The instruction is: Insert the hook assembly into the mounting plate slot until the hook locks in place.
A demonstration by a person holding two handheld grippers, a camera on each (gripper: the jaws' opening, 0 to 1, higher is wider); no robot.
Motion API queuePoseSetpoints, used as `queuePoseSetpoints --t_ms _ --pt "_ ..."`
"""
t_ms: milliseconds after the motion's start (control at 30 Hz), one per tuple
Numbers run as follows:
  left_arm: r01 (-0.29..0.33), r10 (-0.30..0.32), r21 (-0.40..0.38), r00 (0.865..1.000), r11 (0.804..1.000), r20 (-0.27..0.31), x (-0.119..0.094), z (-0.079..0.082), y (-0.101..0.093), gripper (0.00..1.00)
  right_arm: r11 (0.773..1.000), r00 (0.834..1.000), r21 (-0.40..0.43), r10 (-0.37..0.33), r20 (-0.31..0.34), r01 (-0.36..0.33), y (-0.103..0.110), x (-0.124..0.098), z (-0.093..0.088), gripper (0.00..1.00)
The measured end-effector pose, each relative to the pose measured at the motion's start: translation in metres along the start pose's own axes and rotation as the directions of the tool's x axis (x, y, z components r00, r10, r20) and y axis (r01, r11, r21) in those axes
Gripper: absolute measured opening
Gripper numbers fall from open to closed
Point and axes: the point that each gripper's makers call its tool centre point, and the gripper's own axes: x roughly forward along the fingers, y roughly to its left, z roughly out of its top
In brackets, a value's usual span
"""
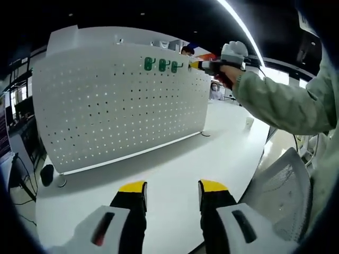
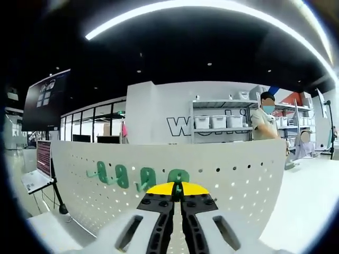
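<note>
Left gripper view: left tool [image 1: 172, 191] held low over the white counter [image 1: 175, 164], well short of the pegboard [image 1: 122, 100], its yellow-tipped jaws spread wide with nothing between them; white pegboard standing upright on the counter, curved by the lens; three green hooks [image 1: 161, 65] hung in a row near the pegboard's top edge; right tool [image 1: 204, 65] raised to that same top edge, just right of the hook row, carried by a hand [image 1: 229, 74] in a pale green sleeve [image 1: 280, 103]; cannot tell from here what sits at its tip; mesh chair back [image 1: 278, 198] off the counter's edge, far right of the pegboard.

Right gripper view: right tool [image 2: 178, 190] pressed up close to the pegboard [image 2: 233, 180], jaws narrowed almost together and pinching a green hook [image 2: 178, 176] whose rounded plate lies against the board face; other green hooks [image 2: 122, 174] along the same row to the left of the held one, near the pegboard's top edge; shelving with white bins [image 2: 217, 123] beyond the pegboard; a person [image 2: 263, 124] standing beside those shelves; a laptop [image 2: 38, 169] on a stand past the pegboard's left end.
</note>
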Motion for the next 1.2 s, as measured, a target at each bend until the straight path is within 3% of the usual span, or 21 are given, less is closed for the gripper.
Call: queuePoseSetpoints --t_ms 400,1200 --pt "0.004 -0.004 -0.006 1.0 1.0 -0.004 0.003 -0.001 0.001 0.4 0.999 1.0 -0.041 -0.005 -0.004 0.004 -0.001 0.014 0.002 0.01" --pt "0.001 -0.001 -0.008 1.0 1.0 -0.002 0.004 0.002 0.002 0.4 0.995 1.0 -0.1 -0.017 0.006 0.018 0.004 0.021 0.004 0.01"
